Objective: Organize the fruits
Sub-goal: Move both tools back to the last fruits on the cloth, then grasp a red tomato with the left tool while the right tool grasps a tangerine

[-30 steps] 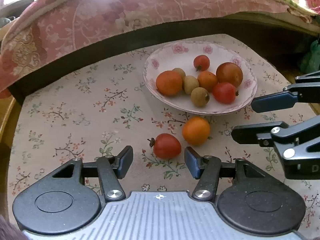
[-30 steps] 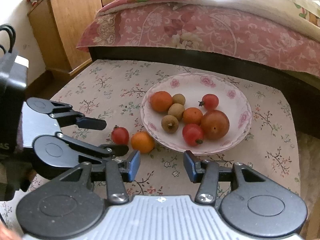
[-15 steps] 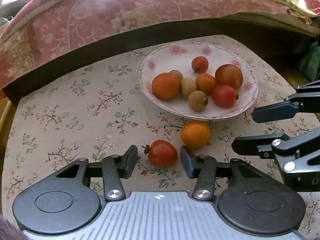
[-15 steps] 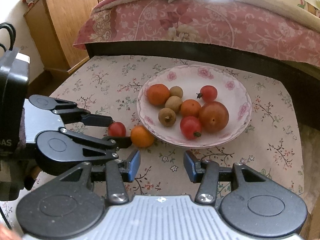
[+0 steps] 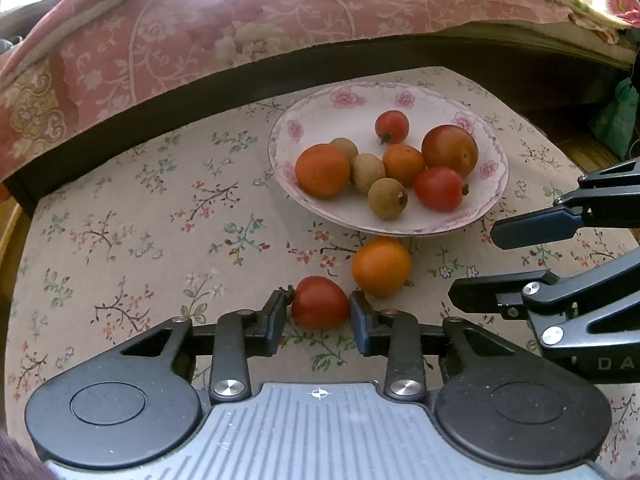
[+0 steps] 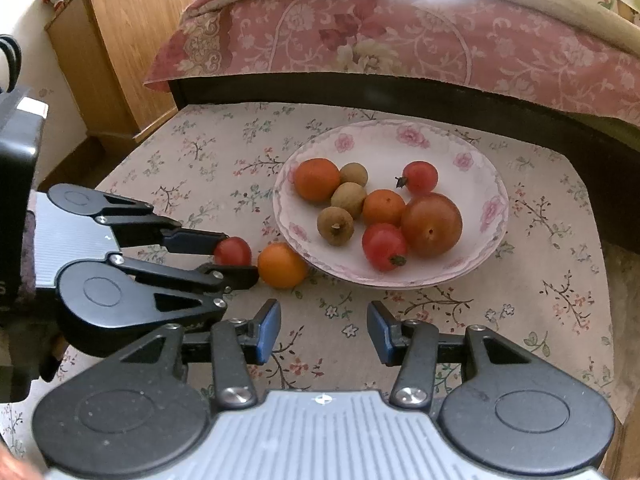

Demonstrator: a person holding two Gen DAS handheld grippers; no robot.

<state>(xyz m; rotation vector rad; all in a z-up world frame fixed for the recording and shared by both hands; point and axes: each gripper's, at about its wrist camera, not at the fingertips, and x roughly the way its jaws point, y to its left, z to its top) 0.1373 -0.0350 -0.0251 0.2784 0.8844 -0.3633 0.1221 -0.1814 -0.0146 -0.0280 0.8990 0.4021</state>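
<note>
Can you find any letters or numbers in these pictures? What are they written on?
"DA": pale letters on the black body of the right gripper, seen from the left wrist camera; the rest is cut off by the edge.
A letter like "S" on the black body of the left gripper, at the picture's left edge: too cut off to read.
The plate bears only flowers.

Two low views, perhaps converging, plate point(image 5: 496, 184) shared
</note>
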